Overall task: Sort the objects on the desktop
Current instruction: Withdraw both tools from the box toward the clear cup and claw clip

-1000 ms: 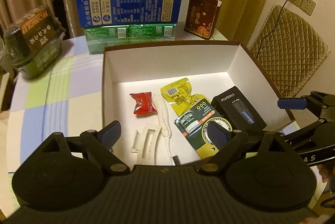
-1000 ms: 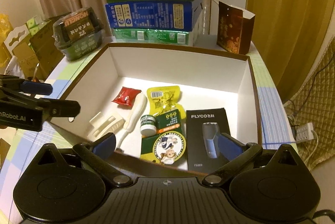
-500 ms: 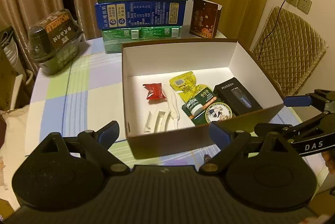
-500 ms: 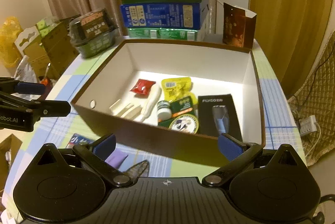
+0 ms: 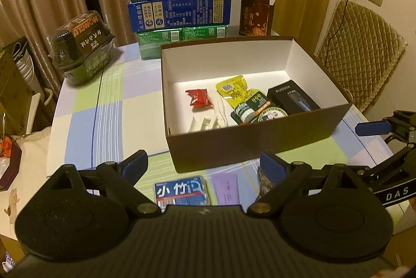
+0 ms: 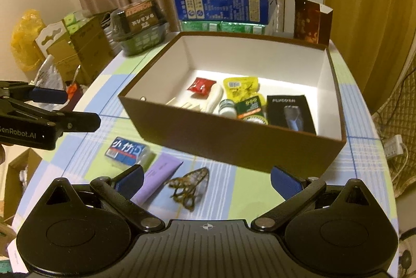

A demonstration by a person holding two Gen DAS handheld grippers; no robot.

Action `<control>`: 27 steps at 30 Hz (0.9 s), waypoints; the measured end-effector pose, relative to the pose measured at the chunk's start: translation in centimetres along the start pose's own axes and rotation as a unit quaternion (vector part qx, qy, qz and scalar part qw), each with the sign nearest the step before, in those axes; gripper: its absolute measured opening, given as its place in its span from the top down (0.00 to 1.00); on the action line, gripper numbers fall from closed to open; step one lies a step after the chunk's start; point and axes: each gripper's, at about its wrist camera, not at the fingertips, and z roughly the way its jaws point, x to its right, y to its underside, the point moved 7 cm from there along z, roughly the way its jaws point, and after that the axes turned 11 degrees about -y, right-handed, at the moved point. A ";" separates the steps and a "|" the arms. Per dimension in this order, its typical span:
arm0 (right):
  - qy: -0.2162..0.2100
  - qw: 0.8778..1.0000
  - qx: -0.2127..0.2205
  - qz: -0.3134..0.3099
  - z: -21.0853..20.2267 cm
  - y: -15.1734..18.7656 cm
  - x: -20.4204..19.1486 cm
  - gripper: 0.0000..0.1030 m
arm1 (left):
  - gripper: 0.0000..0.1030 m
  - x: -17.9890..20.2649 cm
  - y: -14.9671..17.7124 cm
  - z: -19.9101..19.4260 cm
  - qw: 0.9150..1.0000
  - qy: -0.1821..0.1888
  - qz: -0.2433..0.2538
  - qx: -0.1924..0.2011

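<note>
Both grippers, left gripper (image 5: 204, 166) and right gripper (image 6: 206, 179), are hanging with fingers spread and empty over the worktop's near edge, ready to pick up the blue packet (image 6: 126, 150) for the box (image 6: 234, 142).

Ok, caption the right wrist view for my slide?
Open right claw above purple tube and hair clip, before the half-filled brown box.

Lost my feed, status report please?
Left gripper and right gripper open, empty. Blue pack, purple tube, hair clip not yet in the box. Nothing in the way.
</note>
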 end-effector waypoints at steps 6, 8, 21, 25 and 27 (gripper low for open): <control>-0.009 1.000 -0.016 0.002 0.1 1.8 -0.3 0.02 | 0.12 0.1 2.1 -0.2 1.000 0.002 -0.003 -0.019; -0.011 1.000 -0.023 0.002 0.2 2.5 -0.4 0.02 | 0.12 0.0 2.9 -0.2 1.000 0.003 -0.005 -0.028; -0.024 0.999 -0.045 0.011 0.6 6.1 -0.5 0.02 | 0.12 0.3 9.2 0.0 0.997 0.017 -0.003 -0.081; -0.018 0.999 -0.050 0.012 0.9 7.2 -0.1 0.02 | 0.12 0.6 10.7 0.2 0.996 0.020 0.002 -0.090; -0.019 0.998 -0.053 0.018 1.2 7.7 0.1 0.02 | 0.12 0.8 11.3 0.4 0.996 0.023 0.008 -0.091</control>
